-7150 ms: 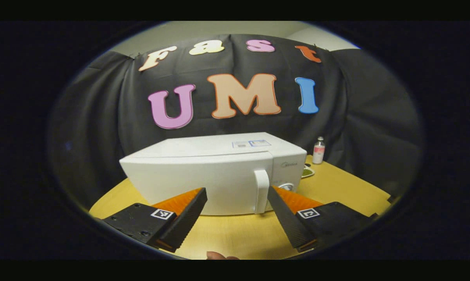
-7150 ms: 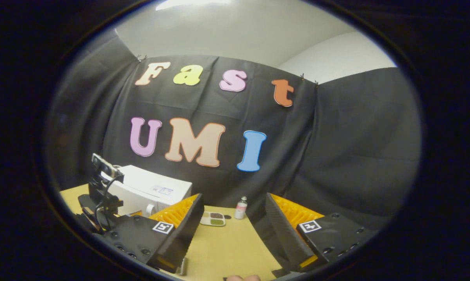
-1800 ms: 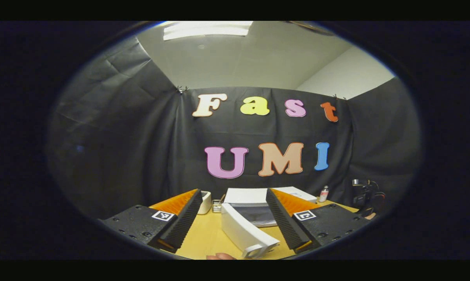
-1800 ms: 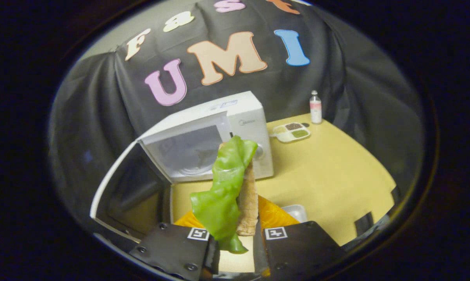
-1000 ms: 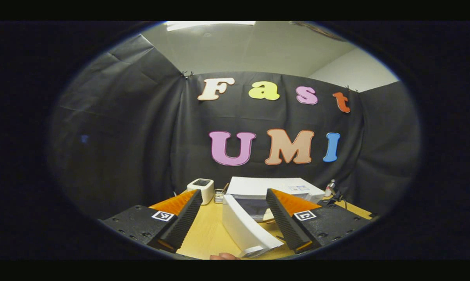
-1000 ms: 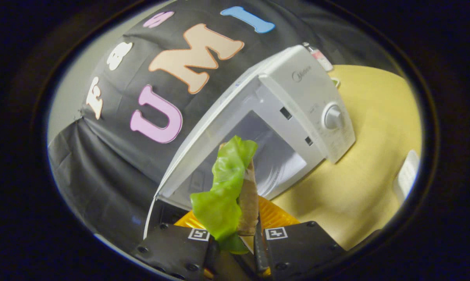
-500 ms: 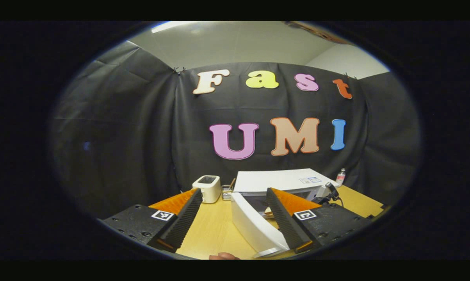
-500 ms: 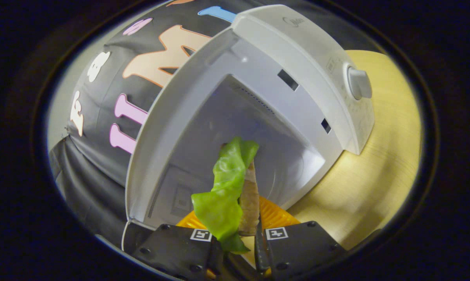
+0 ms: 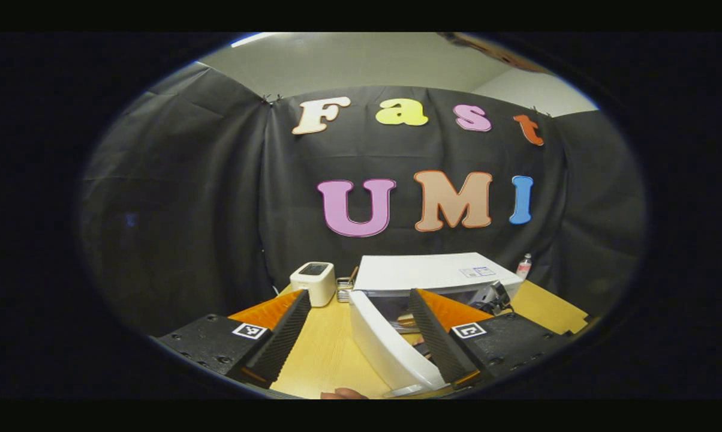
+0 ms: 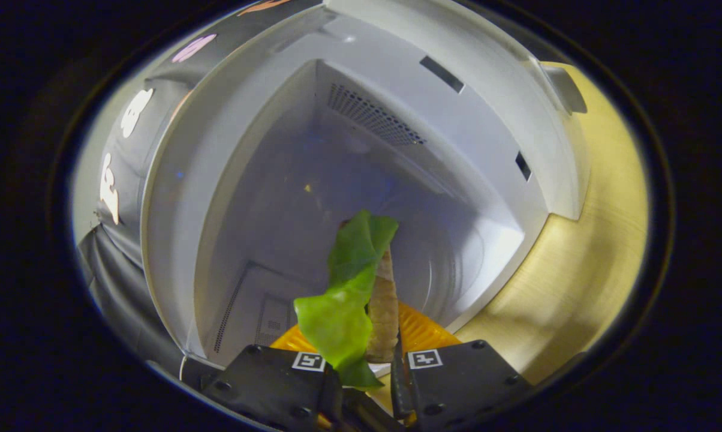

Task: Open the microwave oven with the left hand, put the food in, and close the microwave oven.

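From the left gripper view, I note a small white box [image 9: 313, 282] near the table's [image 9: 319, 360] far left edge, well clear of the work. My left gripper [image 9: 354, 345] stands wide apart and holds nothing; the swung-out microwave door [image 9: 391, 354] runs between its fingers, and I cannot tell whether either finger touches it. Behind the door sits the microwave oven [image 9: 424, 273], toward the table's back edge, with the right gripper's body at its mouth and a small bottle [image 9: 523, 266] by the far right corner.

In the right gripper view, my right gripper [image 10: 367, 366] is narrow, clamped on the food [image 10: 352, 294], a green leaf against a tan bread-like piece, held upright. The food is at the cavity opening [image 10: 337, 198], above the cavity floor, not yet set down.

Judgement: insertion is the step in hand. I would carry the food deeper, centred between the side walls, lower it toward the floor before parting the fingers, then draw straight back. The limp leaf may snag or cling to a finger. The door should stay wide until the right gripper is clear.
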The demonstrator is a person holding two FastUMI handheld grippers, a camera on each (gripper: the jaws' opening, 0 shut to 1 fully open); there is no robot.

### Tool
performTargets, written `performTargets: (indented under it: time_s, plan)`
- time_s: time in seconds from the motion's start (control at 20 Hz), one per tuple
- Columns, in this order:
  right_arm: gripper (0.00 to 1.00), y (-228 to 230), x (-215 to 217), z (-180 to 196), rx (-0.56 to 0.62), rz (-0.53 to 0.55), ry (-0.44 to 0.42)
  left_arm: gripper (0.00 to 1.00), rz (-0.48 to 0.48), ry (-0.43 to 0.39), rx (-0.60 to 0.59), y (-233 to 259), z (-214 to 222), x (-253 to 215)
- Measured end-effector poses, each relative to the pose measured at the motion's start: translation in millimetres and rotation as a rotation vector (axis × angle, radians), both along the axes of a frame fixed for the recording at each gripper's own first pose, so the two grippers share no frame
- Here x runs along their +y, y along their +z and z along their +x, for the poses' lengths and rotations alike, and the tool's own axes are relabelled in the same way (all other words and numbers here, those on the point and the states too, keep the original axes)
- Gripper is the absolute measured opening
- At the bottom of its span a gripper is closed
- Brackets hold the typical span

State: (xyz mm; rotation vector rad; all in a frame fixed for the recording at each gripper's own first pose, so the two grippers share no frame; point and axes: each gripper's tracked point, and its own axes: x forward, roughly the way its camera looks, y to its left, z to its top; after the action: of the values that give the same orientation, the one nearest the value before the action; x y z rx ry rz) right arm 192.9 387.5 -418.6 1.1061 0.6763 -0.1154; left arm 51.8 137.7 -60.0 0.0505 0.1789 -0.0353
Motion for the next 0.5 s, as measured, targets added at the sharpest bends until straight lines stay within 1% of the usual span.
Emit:
performTargets:
  time_s: [0.05,0.45,0.5]
  plan:
    - [0.27,0,2,2,-0.002,0.001,-0.002,0.94,0.004,-0.007,0.008,-1,1,-2]
    - [0.27,-3,8,11,-0.015,-0.002,-0.018,0.94,-0.004,0.008,0.045,-12,1,1]
    - [0.35,-3,8,13,-0.016,-0.002,-0.019,0.94,-0.004,0.010,0.044,-12,1,3]
